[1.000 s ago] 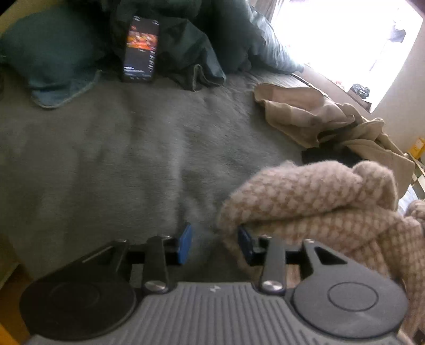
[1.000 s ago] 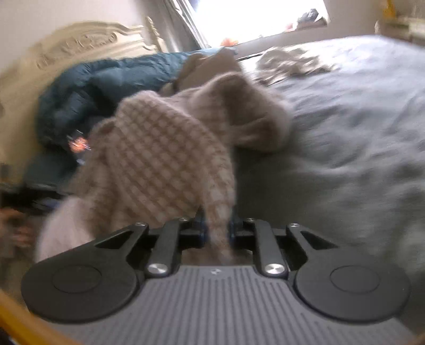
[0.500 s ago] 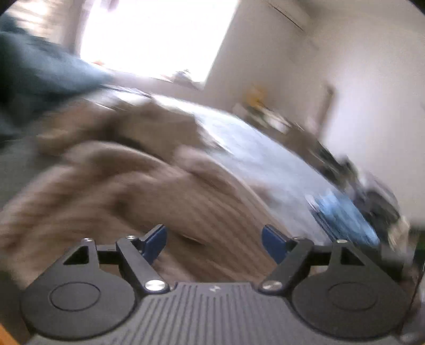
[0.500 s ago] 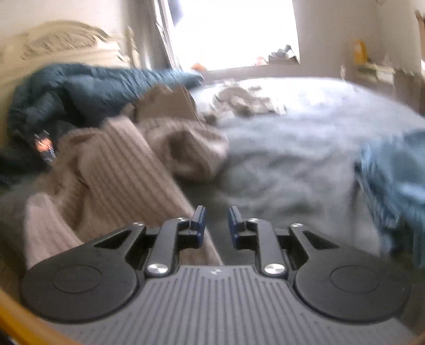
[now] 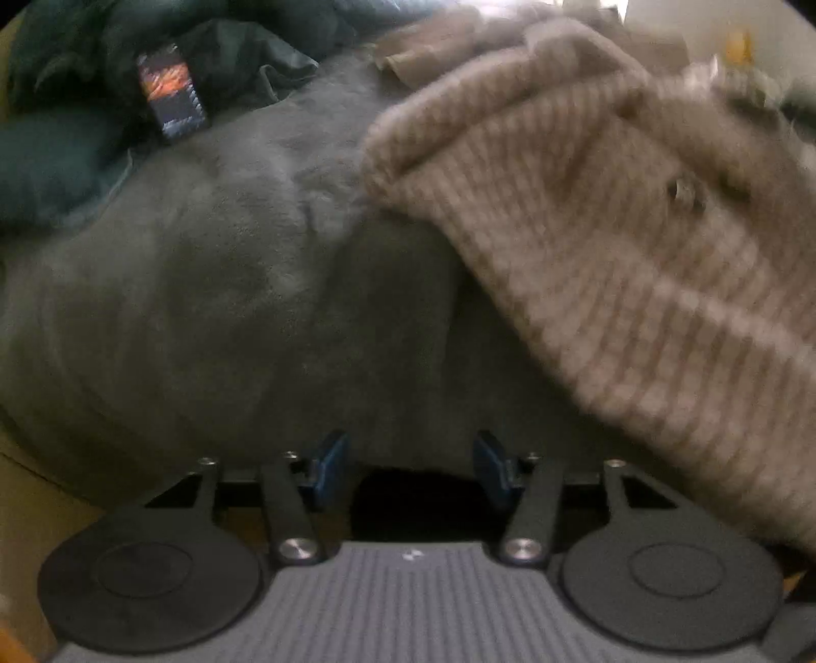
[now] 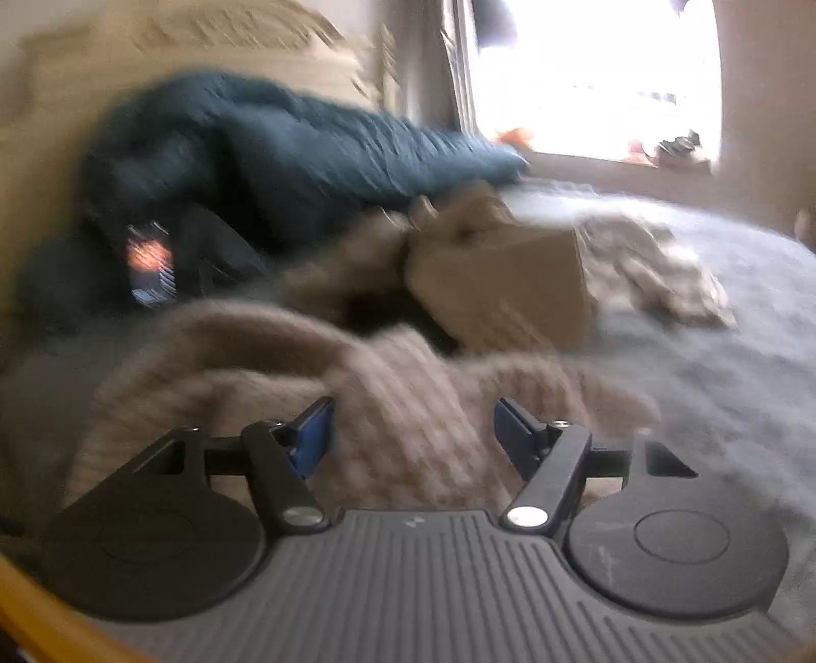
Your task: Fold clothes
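Note:
A beige knitted sweater [image 5: 612,245] lies bunched on the grey bed cover [image 5: 204,285], filling the right half of the left wrist view. My left gripper [image 5: 410,472] is open over bare cover at the bed's near edge, left of the sweater and not touching it. In the right wrist view the same sweater [image 6: 408,408] is heaped just ahead of my right gripper [image 6: 413,433], which is open with knit showing between its blue pads [image 6: 313,438]. Both views are blurred.
A lit phone [image 5: 172,92] leans on a dark teal duvet [image 6: 285,148] near the cream headboard [image 6: 204,46]. Tan garments [image 6: 505,280] and a pale crumpled cloth [image 6: 658,270] lie farther back. A bright window [image 6: 596,71] is behind.
My right gripper has opened and let go of the sweater, which now lies on the bed. The left gripper swung toward the room and back, staying open.

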### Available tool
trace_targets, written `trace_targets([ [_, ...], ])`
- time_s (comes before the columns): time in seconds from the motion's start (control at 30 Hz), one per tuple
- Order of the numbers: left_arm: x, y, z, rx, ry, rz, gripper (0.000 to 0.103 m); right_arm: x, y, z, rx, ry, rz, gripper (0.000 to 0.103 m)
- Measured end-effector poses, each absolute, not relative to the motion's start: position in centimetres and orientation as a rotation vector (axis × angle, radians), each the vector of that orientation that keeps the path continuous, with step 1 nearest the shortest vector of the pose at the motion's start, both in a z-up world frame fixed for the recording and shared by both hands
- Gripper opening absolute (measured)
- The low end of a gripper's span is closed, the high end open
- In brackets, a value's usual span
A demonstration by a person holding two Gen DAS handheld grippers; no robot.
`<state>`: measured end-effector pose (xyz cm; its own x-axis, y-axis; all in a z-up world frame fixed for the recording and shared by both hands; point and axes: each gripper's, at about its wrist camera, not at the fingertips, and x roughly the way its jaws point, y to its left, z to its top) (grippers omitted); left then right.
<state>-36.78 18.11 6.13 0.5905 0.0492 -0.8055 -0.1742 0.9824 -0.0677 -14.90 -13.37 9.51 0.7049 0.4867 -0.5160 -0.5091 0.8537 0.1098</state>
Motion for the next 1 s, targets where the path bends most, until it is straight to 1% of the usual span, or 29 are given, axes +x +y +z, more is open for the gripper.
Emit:
trace_targets([
  [0.03, -36.4, 18.2, 7.2, -0.173, 0.877, 0.098, 0.054, -14.6, -13.3, 9.0, -0.02, 0.576, 0.563, 0.047],
  [0.07, -35.8, 18.0, 8.4, -0.189, 0.813, 0.06, 0.057, -15.1, -13.7, 8.2, 0.002, 0.588, 0.564, 0.045],
  [0.13, -33.1, 17.6, 10.2, -0.21, 0.697, -0.028, 0.071, -17.0, -14.4, 6.8, -0.003, 0.573, 0.541, 0.044],
  [0.17, -31.4, 17.1, 11.0, -0.216, 0.657, -0.074, 0.083, -18.2, -14.9, 6.3, -0.008, 0.574, 0.53, 0.042],
  [0.2, -29.6, 16.5, 11.7, -0.221, 0.626, -0.12, 0.086, -19.3, -15.4, 5.9, -0.005, 0.579, 0.524, 0.041],
  [0.27, -25.8, 14.8, 12.4, -0.182, 0.588, -0.204, 0.086, -21.4, -17.0, 5.5, 0.007, 0.597, 0.512, 0.041],
  [0.33, -22.7, 12.3, 12.4, -0.081, 0.581, -0.257, 0.086, -23.4, -18.8, 5.1, 0.02, 0.618, 0.503, 0.041],
  [0.37, -21.3, 11.2, 12.0, -0.009, 0.582, -0.266, 0.087, -24.3, -19.4, 4.9, 0.028, 0.63, 0.5, 0.041],
  [0.43, -18.8, 9.1, 10.9, 0.151, 0.582, -0.263, 0.09, -25.8, -20.5, 4.5, 0.04, 0.653, 0.495, 0.041],
  [0.47, -17.9, 8.1, 9.9, 0.253, 0.578, -0.24, 0.09, -26.7, -20.9, 4.2, 0.041, 0.658, 0.494, 0.041],
  [0.5, -17.5, 7.4, 9.0, 0.329, 0.571, -0.208, 0.08, -27.3, -21.0, 4.1, 0.036, 0.66, 0.49, 0.04],
  [0.53, -17.3, 7.0, 8.2, 0.387, 0.562, -0.177, 0.066, -27.9, -21.0, 4.0, 0.026, 0.66, 0.485, 0.04],
  [0.57, -17.2, 6.5, 7.4, 0.445, 0.553, -0.144, 0.033, -28.5, -21.0, 3.9, 0.014, 0.66, 0.484, 0.04],
  [0.6, -17.6, 6.2, 7.1, 0.5, 0.522, -0.083, 0.02, -28.9, -21.1, 3.9, 0.002, 0.66, 0.484, 0.04],
  [0.67, -19.4, 6.3, 7.6, 0.582, 0.441, 0.029, 0.02, -29.7, -21.3, 3.8, -0.016, 0.663, 0.483, 0.04],
  [0.73, -20.7, 7.8, 8.5, 0.584, 0.434, 0.13, 0.005, -30.1, -21.7, 3.8, -0.025, 0.668, 0.481, 0.04],
  [0.83, -20.7, 13.3, 9.2, 0.485, 0.534, 0.265, 0.006, -30.7, -22.5, 3.8, -0.024, 0.674, 0.481, 0.04],
  [0.9, -21.1, 17.1, 9.1, 0.37, 0.608, 0.329, 0.008, -31.2, -22.4, 3.9, -0.049, 0.669, 0.478, 0.04],
  [0.93, -21.5, 17.9, 9.3, 0.302, 0.615, 0.305, 0.008, -31.4, -22.3, 3.9, -0.065, 0.666, 0.477, 0.04],
  [0.97, -22.1, 18.3, 9.7, 0.235, 0.61, 0.262, 0.011, -31.6, -22.2, 4.0, -0.076, 0.663, 0.474, 0.04],
  [1.0, -22.9, 18.3, 10.4, 0.166, 0.578, 0.194, 0.027, -31.9, -22.2, 4.0, -0.084, 0.661, 0.47, 0.04],
])
